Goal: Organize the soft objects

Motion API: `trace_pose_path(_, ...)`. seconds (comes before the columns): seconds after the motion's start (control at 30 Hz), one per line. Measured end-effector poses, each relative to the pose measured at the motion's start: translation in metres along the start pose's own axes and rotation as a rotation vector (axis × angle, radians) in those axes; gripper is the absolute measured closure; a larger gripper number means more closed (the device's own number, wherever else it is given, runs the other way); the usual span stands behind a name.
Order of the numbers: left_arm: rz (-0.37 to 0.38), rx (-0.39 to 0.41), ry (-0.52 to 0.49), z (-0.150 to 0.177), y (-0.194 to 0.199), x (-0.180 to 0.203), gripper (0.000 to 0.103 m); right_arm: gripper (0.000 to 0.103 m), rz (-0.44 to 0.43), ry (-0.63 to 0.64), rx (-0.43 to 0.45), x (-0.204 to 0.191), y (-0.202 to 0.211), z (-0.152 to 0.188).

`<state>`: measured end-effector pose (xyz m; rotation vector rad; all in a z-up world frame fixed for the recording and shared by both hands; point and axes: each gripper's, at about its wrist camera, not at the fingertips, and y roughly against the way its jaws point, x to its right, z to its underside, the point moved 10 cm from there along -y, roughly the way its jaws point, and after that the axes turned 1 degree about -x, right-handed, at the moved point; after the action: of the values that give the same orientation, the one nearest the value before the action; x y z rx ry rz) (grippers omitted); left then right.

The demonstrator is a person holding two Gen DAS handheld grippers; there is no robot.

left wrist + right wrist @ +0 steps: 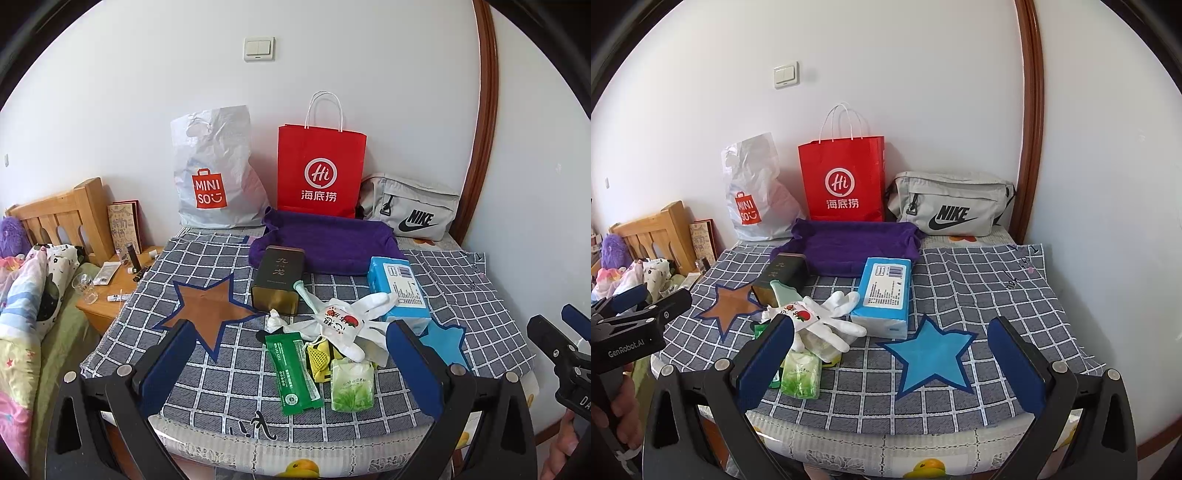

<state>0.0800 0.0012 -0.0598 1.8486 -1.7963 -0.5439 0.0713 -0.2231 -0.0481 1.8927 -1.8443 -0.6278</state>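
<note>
Lying lengthwise toward the wall — green sachet (pixel 294 371) — beside tissue pack (pixel 351 385).

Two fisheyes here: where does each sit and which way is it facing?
Left wrist: on the left gripper, facing the wall across the table, over the white glove; open jaws, right gripper at the right edge.
Right wrist: on the right gripper, same heading, over the blue star; open jaws, left gripper and hand.
Shared: red bag, glove.
</note>
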Motion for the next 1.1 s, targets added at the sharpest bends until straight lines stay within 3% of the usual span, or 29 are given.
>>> trace_pose_path(1.1,-0.004,0.001,-0.006,0.0001,0.0001,0.0004,0.000,0.000,-0.005,0.003,0.008,-0.0042,0.0029,-0.0006)
